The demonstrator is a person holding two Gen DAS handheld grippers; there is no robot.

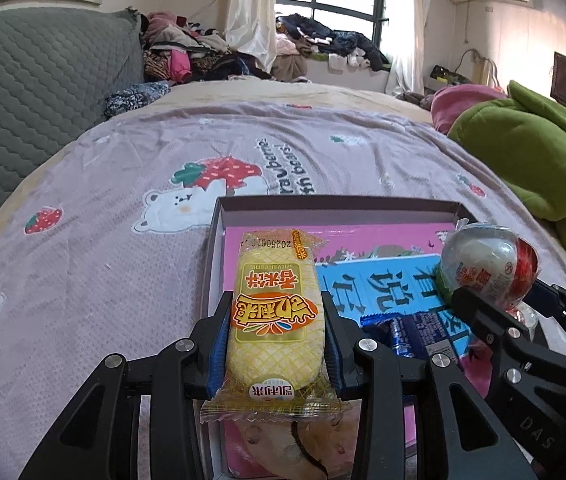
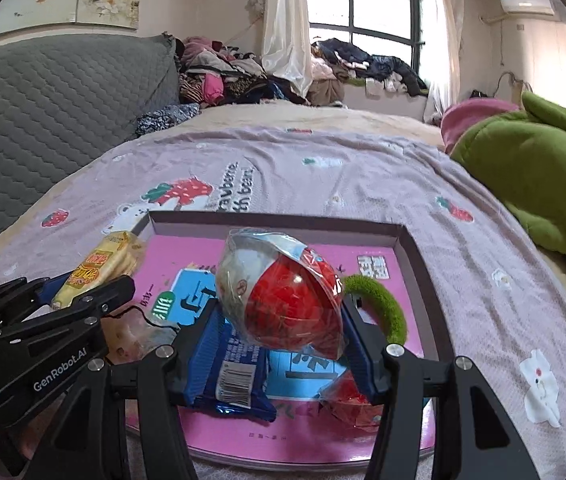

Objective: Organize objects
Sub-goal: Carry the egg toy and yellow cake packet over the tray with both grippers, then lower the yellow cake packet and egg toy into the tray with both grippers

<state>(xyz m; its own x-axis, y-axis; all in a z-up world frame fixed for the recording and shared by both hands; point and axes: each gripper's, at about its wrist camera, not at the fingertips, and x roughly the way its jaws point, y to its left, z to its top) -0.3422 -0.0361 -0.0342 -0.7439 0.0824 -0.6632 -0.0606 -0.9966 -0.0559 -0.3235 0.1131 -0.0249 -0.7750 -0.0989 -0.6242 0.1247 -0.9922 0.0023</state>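
Both hands are bringing snacks to the shallow box point(image 2: 411, 256) on the bed point(image 1: 123, 280). The left gripper point(image 1: 277, 320) clamps a yellow rice-cake packet point(image 1: 273, 312) above the box's left edge; the right gripper point(image 2: 279, 320), fingers wide, grips a wrapped red-and-clear ball point(image 2: 283, 300) over the middle. Next, I judge: lower each onto bare floor beside the blue biscuit packet point(image 2: 231, 376), then release.

The left gripper point(image 1: 277, 316) clamps a yellow rice-cake snack packet point(image 1: 273, 320) between its blue pads, above a shallow cardboard box point(image 1: 335, 202) with a pink printed floor. At the right, the right gripper point(image 1: 499, 300) holds a wrapped ball, half red and half clear point(image 1: 487, 266). A blue snack wrapper point(image 1: 407, 332) lies in the box. The box rests on a mauve strawberry-and-bear bedspread point(image 1: 123, 272), with a green blanket point(image 1: 531, 160) at the right.
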